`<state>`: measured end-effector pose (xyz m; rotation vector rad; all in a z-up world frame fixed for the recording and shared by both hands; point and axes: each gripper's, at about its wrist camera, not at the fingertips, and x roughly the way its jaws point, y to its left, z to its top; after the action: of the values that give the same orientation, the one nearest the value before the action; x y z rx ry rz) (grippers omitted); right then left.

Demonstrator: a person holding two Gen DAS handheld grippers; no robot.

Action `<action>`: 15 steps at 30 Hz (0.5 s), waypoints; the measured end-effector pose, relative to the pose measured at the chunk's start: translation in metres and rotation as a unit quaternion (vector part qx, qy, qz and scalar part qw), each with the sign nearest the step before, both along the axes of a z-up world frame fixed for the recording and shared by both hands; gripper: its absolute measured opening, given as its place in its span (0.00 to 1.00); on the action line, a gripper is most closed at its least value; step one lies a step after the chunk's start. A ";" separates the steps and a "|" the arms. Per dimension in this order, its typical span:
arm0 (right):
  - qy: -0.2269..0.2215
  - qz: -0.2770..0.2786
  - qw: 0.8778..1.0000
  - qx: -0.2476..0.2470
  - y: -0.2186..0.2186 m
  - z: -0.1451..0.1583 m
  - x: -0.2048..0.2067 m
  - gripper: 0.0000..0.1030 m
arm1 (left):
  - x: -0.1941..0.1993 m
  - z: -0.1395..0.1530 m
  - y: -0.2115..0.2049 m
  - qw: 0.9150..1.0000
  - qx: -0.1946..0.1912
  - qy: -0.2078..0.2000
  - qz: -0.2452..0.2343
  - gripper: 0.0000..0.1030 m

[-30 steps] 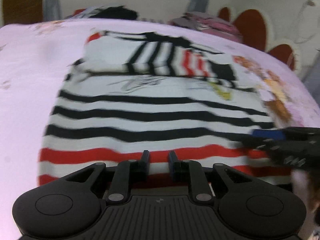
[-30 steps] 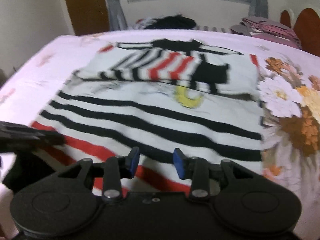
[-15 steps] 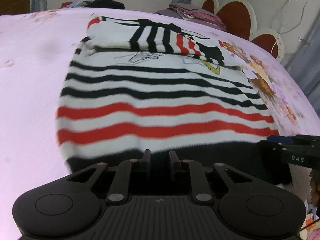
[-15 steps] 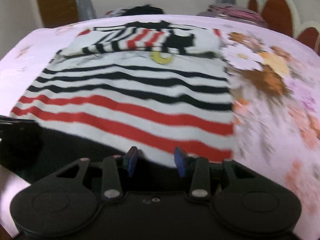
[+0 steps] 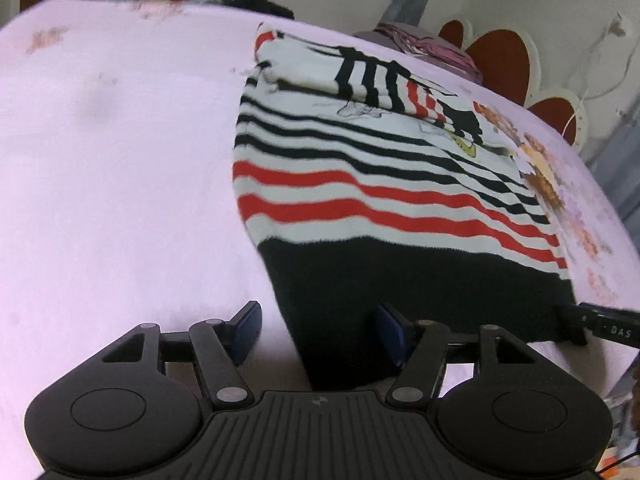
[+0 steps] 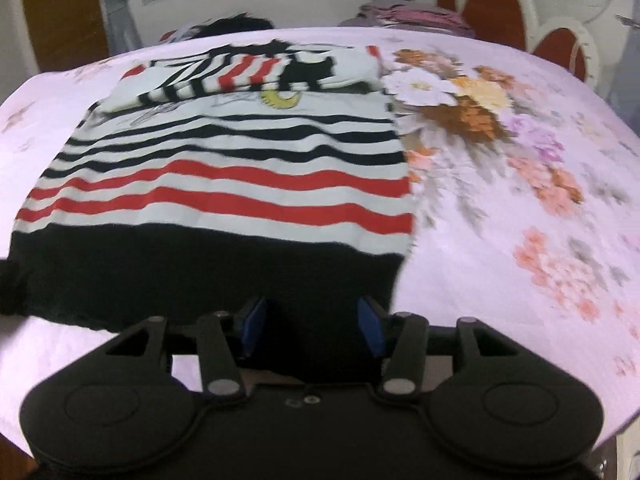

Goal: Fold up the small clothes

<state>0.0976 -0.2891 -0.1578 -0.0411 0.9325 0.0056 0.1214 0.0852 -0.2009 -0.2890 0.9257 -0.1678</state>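
Observation:
A white sweater (image 5: 380, 184) with black and red stripes and a black hem lies flat on the pink bed sheet (image 5: 120, 200), its sleeves folded across the far end. In the left wrist view my left gripper (image 5: 318, 330) is at the hem's left corner. Its jaws are opening, and the black hem lies loose between the blue pads, which do not press on it. In the right wrist view the sweater (image 6: 240, 176) fills the middle. My right gripper (image 6: 312, 326) is at the hem's right end. Its jaws are opening too, with black cloth lying between them. The right gripper's tip (image 5: 600, 324) shows at the hem's far corner.
A pile of folded clothes (image 6: 408, 12) and a dark garment (image 6: 236, 24) lie at the bed's far side. The red and white headboard (image 6: 492, 4) stands at the far right. The flower print (image 6: 460, 96) is on the sheet right of the sweater.
Both grippers drew back from over the stripes to the black hem, and the sweater now lies stretched out. Both pairs of jaws stand wider apart than before, the left much wider.

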 end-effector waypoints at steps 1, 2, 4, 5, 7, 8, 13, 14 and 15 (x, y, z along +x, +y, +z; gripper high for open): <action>0.001 -0.009 1.000 0.007 -0.004 0.000 -0.002 0.50 | -0.001 -0.001 0.002 1.000 -0.007 -0.001 0.001 0.61; 0.003 -0.017 1.000 0.011 -0.007 -0.001 -0.003 0.50 | -0.001 -0.002 0.002 1.000 -0.011 -0.001 -0.001 0.61; 0.011 -0.028 0.999 0.019 -0.013 -0.004 -0.005 0.50 | 0.001 -0.003 0.002 1.000 -0.021 0.003 -0.008 0.61; 0.014 -0.030 0.999 0.026 -0.014 -0.005 -0.006 0.49 | 0.001 -0.004 0.002 1.000 -0.026 0.006 -0.012 0.61; 0.018 -0.032 0.999 0.031 -0.015 -0.008 -0.006 0.48 | 0.003 -0.005 0.000 0.999 -0.029 0.009 -0.019 0.61; 0.019 -0.032 0.999 0.033 -0.015 -0.009 -0.005 0.47 | 0.004 -0.006 -0.001 0.999 -0.031 0.009 -0.021 0.61; 0.024 -0.032 0.998 0.058 -0.015 -0.011 -0.002 0.29 | 0.010 -0.006 -0.004 0.999 -0.034 0.005 -0.027 0.45; 0.025 -0.030 0.997 0.061 -0.014 -0.011 -0.001 0.24 | 0.011 -0.006 -0.005 0.999 -0.032 0.006 -0.030 0.30; 0.026 -0.026 0.997 0.065 -0.014 -0.010 0.000 0.17 | 0.012 -0.005 -0.006 0.999 -0.031 0.003 -0.030 0.22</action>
<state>0.0979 -0.3032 -0.1682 0.1042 0.9828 0.0181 0.1339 0.0792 -0.2063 -0.3192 0.9372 -0.2516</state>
